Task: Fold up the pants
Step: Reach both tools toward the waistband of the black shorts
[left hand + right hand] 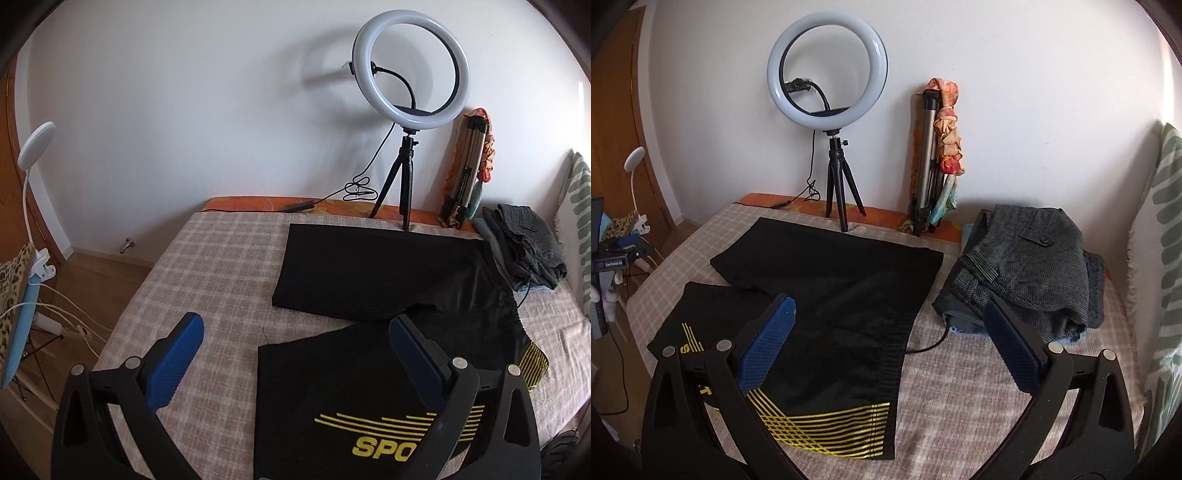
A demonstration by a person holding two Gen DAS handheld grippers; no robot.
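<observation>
Black sport pants (369,273) with yellow stripes and lettering lie spread flat on the checked bed cover, legs pointing left. In the right wrist view the same pants (842,295) show their waistband toward the right and a yellow striped patch near the front. My left gripper (297,332) hovers open above the near leg's hem, its blue pads wide apart and holding nothing. My right gripper (888,314) hangs open over the waistband end, also holding nothing.
A ring light on a small tripod (410,74) stands at the bed's far edge with its cable (354,190). A folded tripod wrapped in cloth (934,155) leans on the wall. A pile of grey clothes (1023,266) lies at the right. The bed's left edge (122,314) drops to the floor.
</observation>
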